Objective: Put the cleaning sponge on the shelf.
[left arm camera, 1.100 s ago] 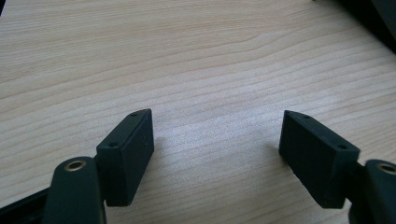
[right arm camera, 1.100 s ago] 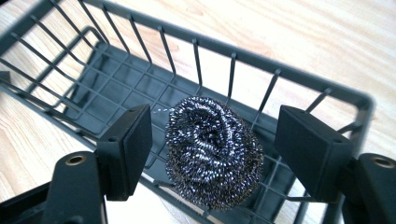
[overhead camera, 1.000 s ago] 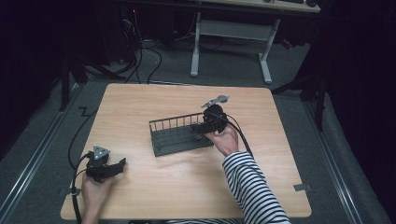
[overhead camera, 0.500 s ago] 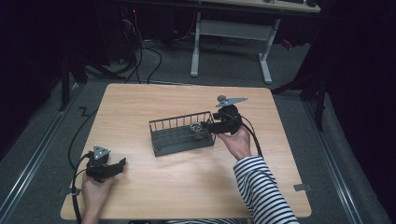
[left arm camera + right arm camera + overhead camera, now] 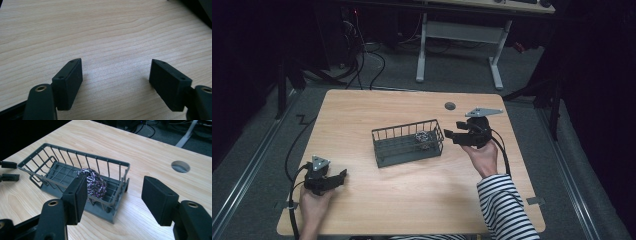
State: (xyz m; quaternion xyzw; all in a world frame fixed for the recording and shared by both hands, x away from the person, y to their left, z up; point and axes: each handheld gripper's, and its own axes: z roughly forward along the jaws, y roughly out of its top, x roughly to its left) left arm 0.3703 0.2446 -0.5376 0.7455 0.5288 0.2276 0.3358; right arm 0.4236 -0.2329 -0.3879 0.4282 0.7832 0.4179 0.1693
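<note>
Dark room w/ cables on the floor; light wood surface (image 5: 377,110) carries a grey wire basket (image 5: 408,143) near its middle. Inside it, toward the end nearest the right gripper (image 5: 451,134), sits a metal scouring ball (image 5: 424,138), a shiny tangle w/ purplish glints in the right gripper view (image 5: 93,183).

Right gripper: hovers just beside the basket's end, apart from it. Its jaws have just been closing, yet a clear gap remains between them and nothing is in it; the ball and basket lie beyond the pads.

Left gripper (image 5: 338,176): rests low at the near left corner, well apart from the basket. Jaws spread wide, bare wood between them in the left gripper view (image 5: 116,82).

Handling, as judged:
- Ball prob. very light, springy, compressible; won't break. Rough wire coils should catch on the pads, so slip is unlikely, but strands may snag on the basket bars.
- Best hold: across the ball's middle from above, squeezing until it gives a little.
- Basket looks stiff, light plastic or coated wire; likely slides on smooth wood if nudged. Take it by the top rail or an end wall.
- A snagged ball could drag the basket along; the left gripper could steady the rim.
</note>
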